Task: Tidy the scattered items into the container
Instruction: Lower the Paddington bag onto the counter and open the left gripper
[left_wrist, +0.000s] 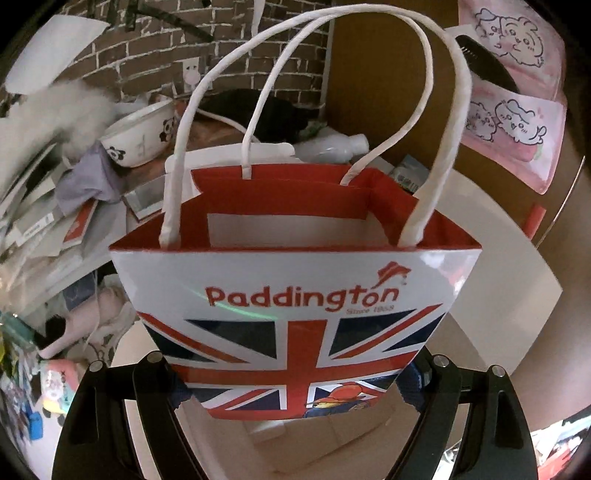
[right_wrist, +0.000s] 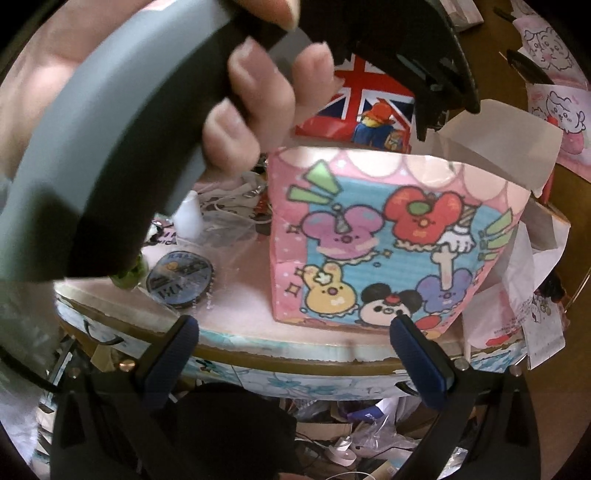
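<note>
While the left hand-held gripper (left_wrist: 293, 397) stands spread wide, the lower part of the Paddington paper bag (left_wrist: 295, 295) sits between its two fingers, the blue pads close against the bag's side edges; whether they press on it cannot be told for certain; the bag stands upright with its mouth open, red lining showing, and its two white handles (left_wrist: 439, 110) arching above; behind it lie a panda-print bowl (left_wrist: 138, 142), a white plastic bottle (left_wrist: 332, 147) on its side and a heap of papers (left_wrist: 40, 218); in the right wrist view the right hand-held gripper (right_wrist: 295, 354) is spread apart with nothing between its blue-padded fingers, hovering at the rim of the round pink tabletop (right_wrist: 240, 317); just ahead of it stands a pink cartoon-print box (right_wrist: 388, 240), with the Paddington paper bag (right_wrist: 365, 107) behind it; a dark roll of tape (right_wrist: 181, 277) lies to the left; the person's left hand (right_wrist: 236, 110) grips the grey handle of the other device at the upper left.
</note>
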